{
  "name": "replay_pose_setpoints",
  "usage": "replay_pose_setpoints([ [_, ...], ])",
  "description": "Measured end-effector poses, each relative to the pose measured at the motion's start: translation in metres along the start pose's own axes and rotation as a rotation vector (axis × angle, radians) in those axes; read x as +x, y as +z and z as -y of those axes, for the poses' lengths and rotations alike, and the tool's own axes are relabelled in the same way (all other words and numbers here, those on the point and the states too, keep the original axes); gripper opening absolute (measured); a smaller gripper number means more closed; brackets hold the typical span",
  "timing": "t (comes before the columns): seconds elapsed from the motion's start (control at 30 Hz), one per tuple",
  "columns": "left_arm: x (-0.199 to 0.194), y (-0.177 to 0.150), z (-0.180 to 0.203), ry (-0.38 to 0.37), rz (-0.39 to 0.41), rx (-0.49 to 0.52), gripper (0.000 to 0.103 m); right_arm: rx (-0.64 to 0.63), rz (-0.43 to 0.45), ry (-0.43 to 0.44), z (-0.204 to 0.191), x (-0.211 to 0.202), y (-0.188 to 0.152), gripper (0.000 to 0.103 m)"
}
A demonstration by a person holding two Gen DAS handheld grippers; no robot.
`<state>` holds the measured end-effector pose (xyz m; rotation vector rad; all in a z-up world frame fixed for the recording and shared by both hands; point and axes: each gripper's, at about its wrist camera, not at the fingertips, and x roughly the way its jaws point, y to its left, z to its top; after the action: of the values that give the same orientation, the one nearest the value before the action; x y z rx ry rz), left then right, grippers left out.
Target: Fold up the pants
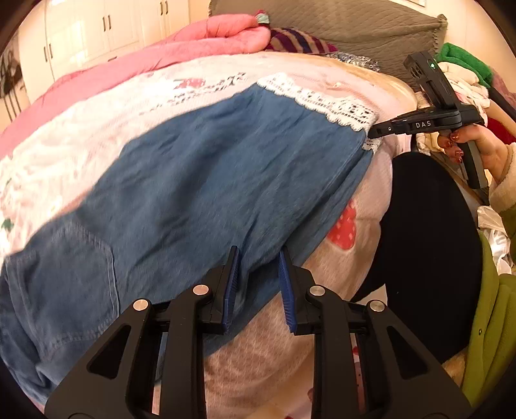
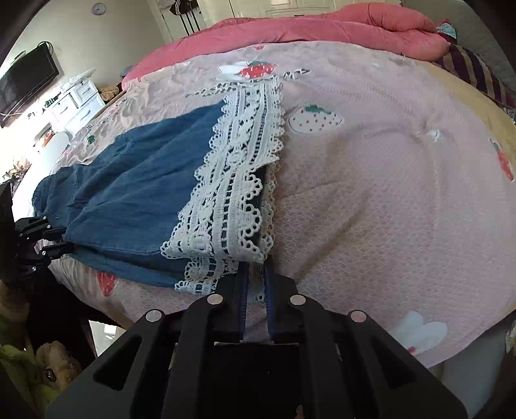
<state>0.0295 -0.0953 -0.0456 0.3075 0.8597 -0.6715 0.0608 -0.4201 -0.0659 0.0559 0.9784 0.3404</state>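
Blue denim pants (image 1: 209, 180) with a white lace hem (image 1: 322, 100) lie flat on a pink strawberry-print bedsheet (image 2: 387, 193). My left gripper (image 1: 259, 251) sits at the pants' near edge, around mid-leg, its blue pads shut on a bunch of denim. The right wrist view shows that gripper (image 2: 66, 240) at the far left, biting the denim edge (image 2: 135, 187). My right gripper (image 2: 255, 270) is shut on the near corner of the lace hem (image 2: 238, 167). In the left wrist view a hand (image 1: 477, 145) holds this right gripper (image 1: 372, 132) with its tip on the lace corner.
A pink quilt (image 1: 193, 42) is bunched along the bed's far side beside a grey pillow (image 1: 338, 25). A black round seat (image 1: 429, 241) stands by the near bed edge. Piled clothes (image 1: 464, 74) lie at the right. White drawers (image 2: 77, 100) and a TV (image 2: 25, 83) stand beyond the bed.
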Motion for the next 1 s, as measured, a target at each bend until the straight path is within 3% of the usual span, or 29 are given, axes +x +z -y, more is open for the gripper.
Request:
replay_pose_setpoints([
  [0.07,0.000,-0.004,-0.003,-0.005,-0.010,-0.009,0.017,0.026,0.005,0.019,0.002,-0.005,0.000,0.013],
  [0.13,-0.005,-0.007,-0.004,-0.005,-0.007,-0.005,0.017,0.022,0.020,0.012,0.000,-0.016,0.000,0.033],
  [0.2,-0.014,-0.009,-0.010,-0.004,0.012,-0.023,0.017,-0.011,0.055,-0.008,-0.005,-0.033,0.001,0.045],
  [0.27,-0.027,-0.010,-0.016,-0.008,0.034,-0.059,0.017,-0.028,0.087,0.012,-0.009,-0.045,0.004,0.049],
  [0.33,-0.041,-0.011,-0.023,0.003,0.062,-0.085,0.025,-0.056,0.109,0.037,-0.015,-0.051,0.007,0.054],
  [0.37,-0.051,-0.013,-0.029,0.017,0.077,-0.104,0.034,-0.061,0.109,0.041,-0.018,-0.049,0.012,0.054],
  [0.4,-0.058,-0.014,-0.034,0.034,0.087,-0.120,0.039,-0.058,0.104,0.047,-0.020,-0.046,0.014,0.054],
  [0.5,-0.073,-0.022,-0.056,0.128,0.080,-0.192,0.040,-0.034,0.096,0.025,-0.017,-0.032,0.024,0.054],
  [0.57,-0.074,-0.030,-0.076,0.164,0.058,-0.270,0.041,0.045,0.073,0.041,-0.005,-0.021,0.028,0.044],
  [0.6,-0.071,-0.032,-0.082,0.175,0.039,-0.298,0.041,0.067,0.058,0.060,-0.002,-0.016,0.029,0.022],
  [0.7,-0.061,-0.044,-0.103,0.263,-0.025,-0.349,0.041,0.036,0.032,0.065,-0.007,-0.011,0.027,0.007],
  [0.73,-0.061,-0.047,-0.110,0.285,-0.032,-0.364,0.041,0.032,0.032,0.079,-0.009,-0.016,0.027,0.007],
  [0.87,-0.069,-0.057,-0.137,0.256,-0.021,-0.422,0.025,-0.040,0.020,0.059,-0.013,-0.031,0.021,0.007],
  [1.0,-0.072,-0.063,-0.145,0.221,-0.012,-0.436,0.024,-0.107,-0.085,0.014,-0.020,-0.006,0.005,0.008],
])
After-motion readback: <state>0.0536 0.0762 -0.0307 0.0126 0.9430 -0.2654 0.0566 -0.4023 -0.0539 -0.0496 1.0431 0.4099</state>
